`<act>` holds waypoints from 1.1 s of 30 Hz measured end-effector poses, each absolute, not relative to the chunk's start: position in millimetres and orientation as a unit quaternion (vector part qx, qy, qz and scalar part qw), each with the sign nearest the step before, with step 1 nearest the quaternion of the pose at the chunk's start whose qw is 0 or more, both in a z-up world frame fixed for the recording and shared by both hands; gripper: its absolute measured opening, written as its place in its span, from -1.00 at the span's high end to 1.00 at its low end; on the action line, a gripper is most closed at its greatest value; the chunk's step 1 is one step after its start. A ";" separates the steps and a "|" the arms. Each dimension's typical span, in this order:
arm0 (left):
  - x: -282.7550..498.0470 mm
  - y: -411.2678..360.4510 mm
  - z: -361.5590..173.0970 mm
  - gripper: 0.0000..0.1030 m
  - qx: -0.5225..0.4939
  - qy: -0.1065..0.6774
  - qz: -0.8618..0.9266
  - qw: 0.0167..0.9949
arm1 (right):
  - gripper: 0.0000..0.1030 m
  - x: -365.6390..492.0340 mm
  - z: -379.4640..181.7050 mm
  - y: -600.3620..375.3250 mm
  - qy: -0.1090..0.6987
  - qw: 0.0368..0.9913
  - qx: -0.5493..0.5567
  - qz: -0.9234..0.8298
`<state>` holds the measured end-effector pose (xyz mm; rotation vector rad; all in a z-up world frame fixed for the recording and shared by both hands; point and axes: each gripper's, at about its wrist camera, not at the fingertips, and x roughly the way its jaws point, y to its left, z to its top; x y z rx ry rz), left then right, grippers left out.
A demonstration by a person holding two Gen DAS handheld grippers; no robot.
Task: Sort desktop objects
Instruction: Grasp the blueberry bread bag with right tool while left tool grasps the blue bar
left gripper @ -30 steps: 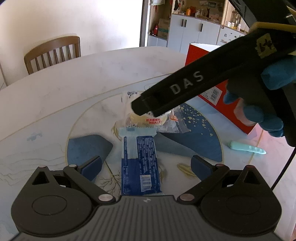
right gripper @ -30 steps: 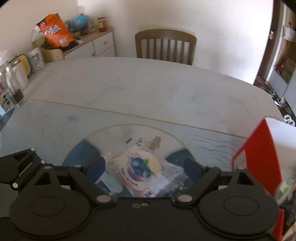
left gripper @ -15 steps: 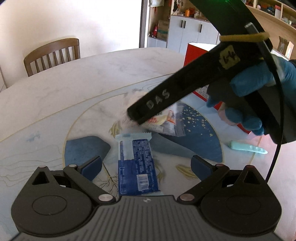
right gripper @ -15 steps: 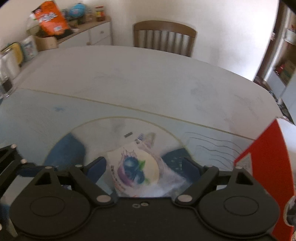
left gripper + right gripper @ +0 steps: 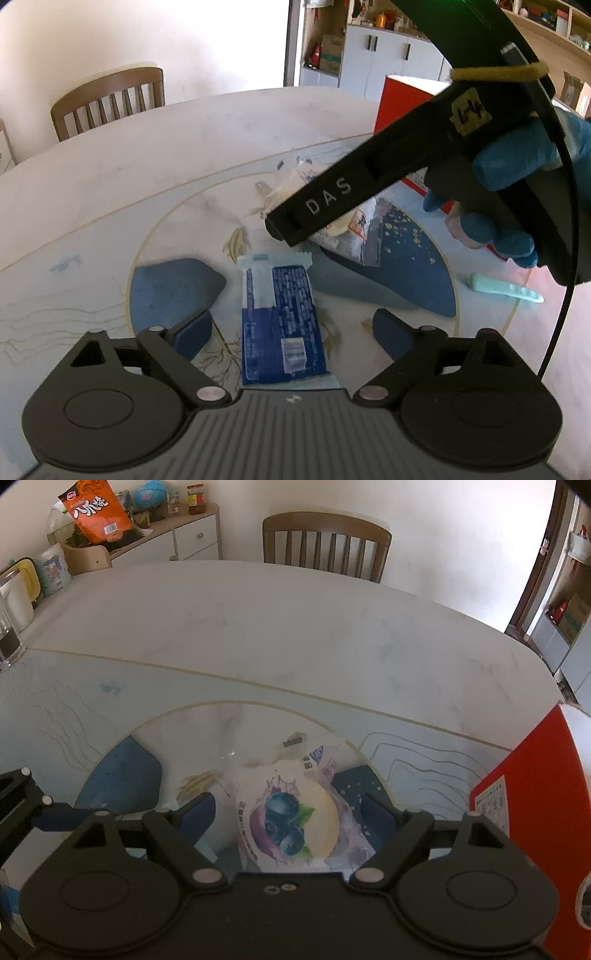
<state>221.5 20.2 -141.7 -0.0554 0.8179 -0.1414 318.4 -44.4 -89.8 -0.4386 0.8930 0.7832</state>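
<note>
Red box (image 5: 535,812) waits at right; nothing visibly sorted yet. Right gripper (image 5: 288,812) apart w/ blueberry bun pack (image 5: 291,823) btwn fingers; left gripper (image 5: 291,328) apart over blue wrapper (image 5: 280,317) on table (image 5: 295,627).

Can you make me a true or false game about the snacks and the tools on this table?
1. The blue packet lies flat between the left tool's open fingers. True.
2. The blueberry bun packet sits between the right tool's fingers. True.
3. The red box is green. False: it is red.
4. The mint green stick is inside the red box. False: it lies on the table.
5. A wooden chair stands behind the table. True.
</note>
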 end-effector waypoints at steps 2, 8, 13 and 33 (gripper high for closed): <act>220.6 18.1 -142.1 -0.79 -0.020 0.396 -0.070 0.915 | -0.59 318.5 -91.5 -44.9 0.420 0.805 -0.205 0.366; 219.2 16.1 -140.6 -0.49 -0.009 0.391 -0.071 0.918 | -0.50 319.8 -94.8 -47.1 0.430 0.803 -0.202 0.361; 218.6 14.4 -139.5 -0.25 -0.003 0.389 -0.073 0.918 | -0.39 322.1 -98.3 -50.6 0.440 0.801 -0.195 0.357; 216.7 29.7 -131.4 0.30 -0.020 0.383 -0.053 0.922 | -0.06 307.8 -79.2 -60.7 0.430 0.809 -0.185 0.357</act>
